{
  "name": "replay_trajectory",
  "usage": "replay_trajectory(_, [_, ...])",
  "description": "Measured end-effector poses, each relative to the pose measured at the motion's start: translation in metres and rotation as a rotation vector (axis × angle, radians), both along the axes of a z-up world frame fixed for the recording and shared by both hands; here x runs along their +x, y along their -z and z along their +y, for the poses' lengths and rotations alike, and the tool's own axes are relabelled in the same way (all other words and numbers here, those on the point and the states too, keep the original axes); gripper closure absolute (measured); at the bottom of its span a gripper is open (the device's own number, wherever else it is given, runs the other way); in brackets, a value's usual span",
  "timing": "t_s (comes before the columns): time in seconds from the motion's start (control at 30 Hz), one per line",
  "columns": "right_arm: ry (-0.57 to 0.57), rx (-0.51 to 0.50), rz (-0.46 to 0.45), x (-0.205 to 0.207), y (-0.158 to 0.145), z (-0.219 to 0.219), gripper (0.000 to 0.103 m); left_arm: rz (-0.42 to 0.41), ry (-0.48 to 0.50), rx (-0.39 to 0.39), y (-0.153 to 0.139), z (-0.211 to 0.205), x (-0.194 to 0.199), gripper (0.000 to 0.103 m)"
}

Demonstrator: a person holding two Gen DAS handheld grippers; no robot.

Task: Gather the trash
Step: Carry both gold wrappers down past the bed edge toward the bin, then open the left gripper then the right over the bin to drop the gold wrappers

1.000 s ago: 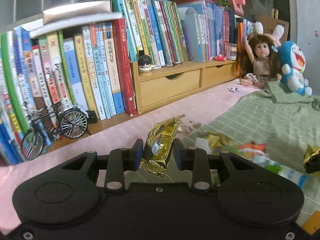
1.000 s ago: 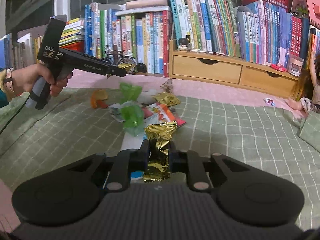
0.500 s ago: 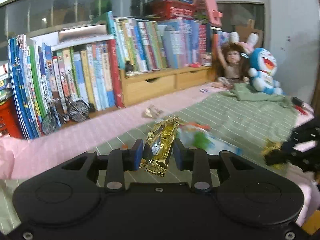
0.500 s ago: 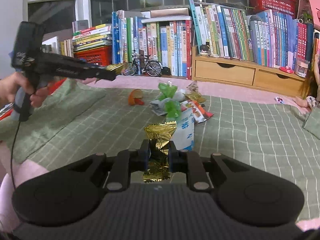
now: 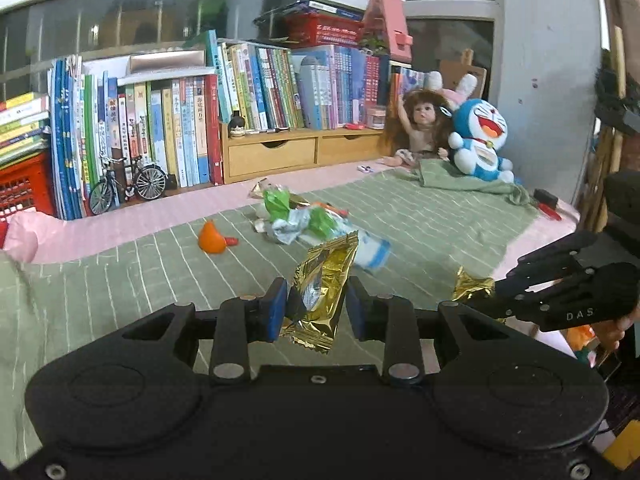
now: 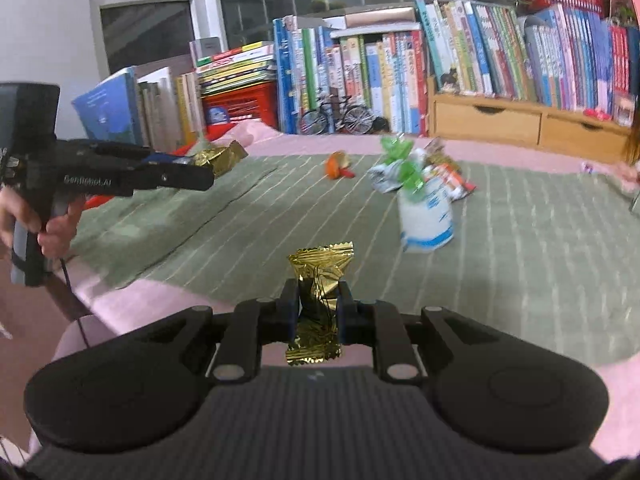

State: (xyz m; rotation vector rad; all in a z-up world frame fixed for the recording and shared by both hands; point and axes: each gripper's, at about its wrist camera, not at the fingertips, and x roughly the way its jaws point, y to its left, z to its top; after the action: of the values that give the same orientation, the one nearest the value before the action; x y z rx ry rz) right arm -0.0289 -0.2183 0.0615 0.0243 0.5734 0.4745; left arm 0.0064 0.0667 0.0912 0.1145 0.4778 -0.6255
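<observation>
My left gripper [image 5: 316, 306] is shut on a gold foil wrapper [image 5: 324, 284], held above the green checked blanket [image 5: 420, 224]. My right gripper [image 6: 318, 306] is shut on a second, crumpled gold wrapper [image 6: 320, 280]. In the left wrist view the right gripper [image 5: 492, 292] enters from the right with its gold wrapper [image 5: 470, 286]. In the right wrist view the left gripper [image 6: 208, 164] shows at the left, carrying its gold wrapper [image 6: 220, 158], with a hand [image 6: 56, 230] on its grip. A heap of trash [image 5: 304, 220] lies mid-blanket: green plastic, a white-blue packet [image 6: 426, 216], an orange piece [image 5: 212, 240].
Rows of books [image 5: 180, 120], a model bicycle [image 5: 128, 184] and a wooden drawer unit [image 5: 300, 152] stand at the back. A doll [image 5: 420, 128] and a blue plush toy [image 5: 480, 140] sit at the back right. A red crate [image 5: 20, 188] stands at the left. Pink bedding [image 6: 160, 296] edges the blanket.
Both grippers have drawn back from the shelf and the trash heap, each keeping its gold wrapper. The left one has swung away so that the right gripper now shows at its right.
</observation>
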Motion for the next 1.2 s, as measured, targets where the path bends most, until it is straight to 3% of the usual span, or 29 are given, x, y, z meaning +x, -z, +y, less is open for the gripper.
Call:
replay_trajectory(0.37, [-0.064,0.022,0.053,-0.058,0.021,0.014,0.081,0.058,0.090,-0.089,0.013,-0.001,-0.093,0.073])
replay_trajectory(0.6, [-0.117,-0.008,0.110,-0.088,0.040,0.024,0.081,0.110,0.124,-0.084,0.050,-0.002,-0.146,0.073])
replay_trajectory(0.7, [-0.131,-0.013,0.144,-0.096,0.051,0.029,0.081,0.094,0.147,-0.019,0.065,-0.005,-0.168,0.073])
replay_trajectory(1.03, [-0.130,0.003,0.225,-0.102,0.081,0.042,0.081,0.200,0.119,0.054,0.113,-0.010,-0.178,0.073])
replay_trajectory(1.2, [-0.104,0.031,0.246,-0.101,0.088,0.037,0.081,0.309,0.092,0.075,0.140,-0.017,-0.162,0.073])
